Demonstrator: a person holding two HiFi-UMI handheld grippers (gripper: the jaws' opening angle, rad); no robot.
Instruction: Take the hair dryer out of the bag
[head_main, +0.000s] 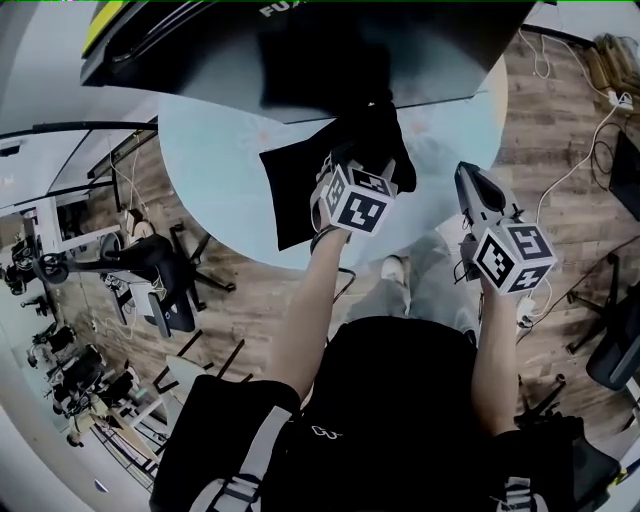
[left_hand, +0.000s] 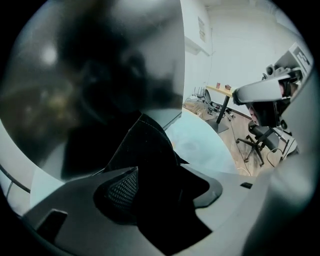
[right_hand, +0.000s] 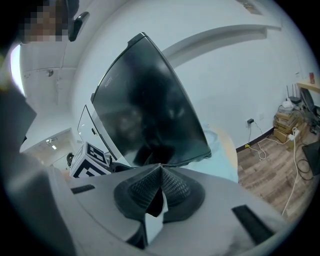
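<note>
At table (head_main: 215, 150) rim: left claw (left_hand: 161, 187) open astride bag (head_main: 300, 195); right claw (right_hand: 160, 172) closed, empty, well apart.

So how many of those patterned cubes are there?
2. The left cube is by the black bag on the table; the right cube is past the table's rim. None seems hidden.

Black T-shirt (head_main: 400, 400); grey, marker-cubed right gripper (right_hand: 159, 192)

You've one left gripper (left_hand: 167, 189) and one right gripper (right_hand: 160, 175), one black bag (head_main: 300, 190), one round table (head_main: 215, 150), one monitor (head_main: 430, 50) at twelve o'clock.
</note>
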